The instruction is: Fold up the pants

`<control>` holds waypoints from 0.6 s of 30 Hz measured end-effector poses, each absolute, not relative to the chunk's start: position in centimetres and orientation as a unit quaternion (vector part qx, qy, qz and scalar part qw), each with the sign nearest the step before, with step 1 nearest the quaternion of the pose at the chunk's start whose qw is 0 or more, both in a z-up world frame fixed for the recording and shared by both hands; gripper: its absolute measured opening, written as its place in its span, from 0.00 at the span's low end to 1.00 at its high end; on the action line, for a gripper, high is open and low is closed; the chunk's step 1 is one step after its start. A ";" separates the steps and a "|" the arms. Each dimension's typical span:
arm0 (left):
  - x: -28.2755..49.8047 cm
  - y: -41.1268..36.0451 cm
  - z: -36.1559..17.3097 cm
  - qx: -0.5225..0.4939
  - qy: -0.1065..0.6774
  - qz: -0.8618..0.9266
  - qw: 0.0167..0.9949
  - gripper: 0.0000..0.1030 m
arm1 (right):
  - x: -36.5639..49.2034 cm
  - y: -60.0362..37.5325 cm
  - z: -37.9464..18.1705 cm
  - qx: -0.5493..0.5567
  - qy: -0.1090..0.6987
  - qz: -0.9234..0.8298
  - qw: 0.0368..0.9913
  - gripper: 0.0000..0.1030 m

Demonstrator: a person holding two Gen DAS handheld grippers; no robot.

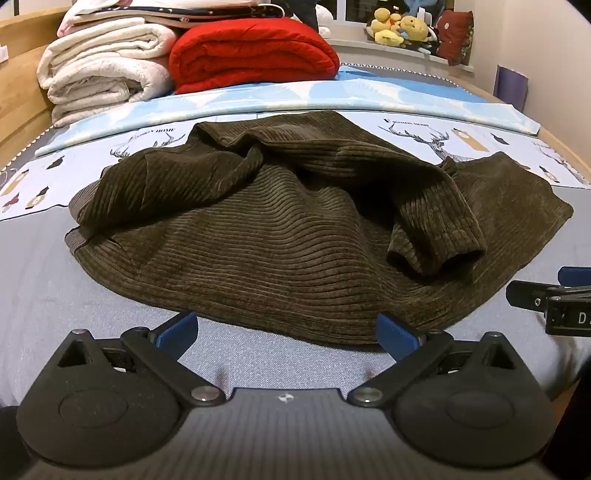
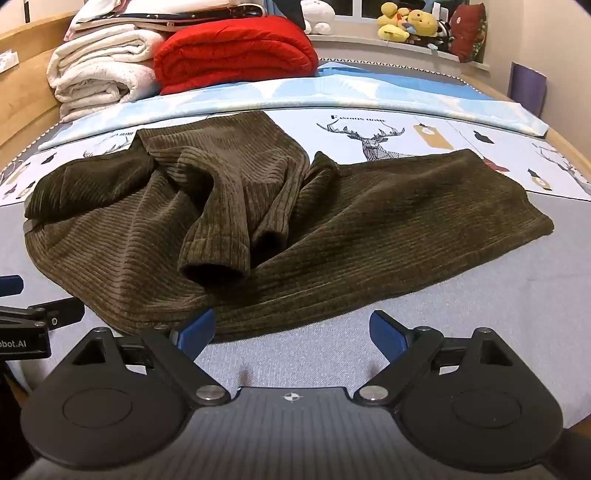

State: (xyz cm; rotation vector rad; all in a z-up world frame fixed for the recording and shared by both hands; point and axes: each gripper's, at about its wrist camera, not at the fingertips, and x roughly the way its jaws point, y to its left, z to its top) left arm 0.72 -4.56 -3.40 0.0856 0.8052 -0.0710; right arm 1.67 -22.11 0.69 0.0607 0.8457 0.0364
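I've got the corduroy pants (image 1: 280, 229) lying crumpled on the bed (image 1: 55, 288), just ahead of both grippers, long axis running left-right across my view. One cuffed leg end (image 2: 214, 269) is flopped over the top, opening toward me. Fabric is dark olive w/ wide ribs. Left gripper (image 1: 288, 332) and right gripper (image 2: 291, 332) both spread wide, holding nothing. Beyond: deer-print sheet (image 2: 369, 136), red quilt (image 1: 255, 55), white blankets (image 1: 103, 70), plush toys (image 2: 410, 22) on the sill.
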 end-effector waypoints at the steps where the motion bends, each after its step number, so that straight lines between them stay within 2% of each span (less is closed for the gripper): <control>1: 0.7 -4.5 -3.4 0.042 0.392 -0.035 0.918 1.00 | 1.7 -22.0 0.7 0.029 0.411 0.017 0.911 0.88; 16: 1.0 -4.4 -3.6 0.039 0.392 -0.034 0.919 1.00 | 1.7 -21.5 0.7 0.031 0.403 0.017 0.915 0.88; 17: 1.1 -4.4 -3.6 0.038 0.391 -0.034 0.919 0.99 | 1.6 -21.4 0.8 0.033 0.399 0.016 0.916 0.84; 18: 1.1 -4.3 -3.6 0.038 0.389 -0.034 0.920 0.96 | 1.6 -21.4 0.9 0.036 0.395 0.016 0.918 0.75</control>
